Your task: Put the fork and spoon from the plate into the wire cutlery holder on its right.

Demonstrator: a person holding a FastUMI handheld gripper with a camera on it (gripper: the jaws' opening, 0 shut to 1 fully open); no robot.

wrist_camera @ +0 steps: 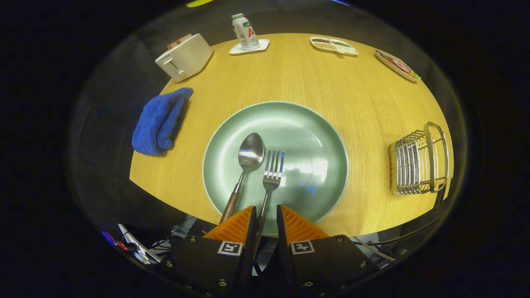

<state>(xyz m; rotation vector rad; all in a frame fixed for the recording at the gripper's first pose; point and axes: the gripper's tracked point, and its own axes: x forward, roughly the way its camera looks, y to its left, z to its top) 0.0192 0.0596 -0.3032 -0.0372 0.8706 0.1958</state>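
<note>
Gripper view, contents as found: my gripper, fingers slightly apart, straddled the fork handle without clearly pressing it; whether they touched it I could not tell. Fork lay on the plate, tines away from me. Spoon lay just left of the fork, also on the plate, handle passing beside my left finger. Holder stood right of the plate, well apart, apparently empty. Table also carried: cloth, toaster, bottle. Progress, by my judgement: nothing delivered; both pieces remained to move.
</note>
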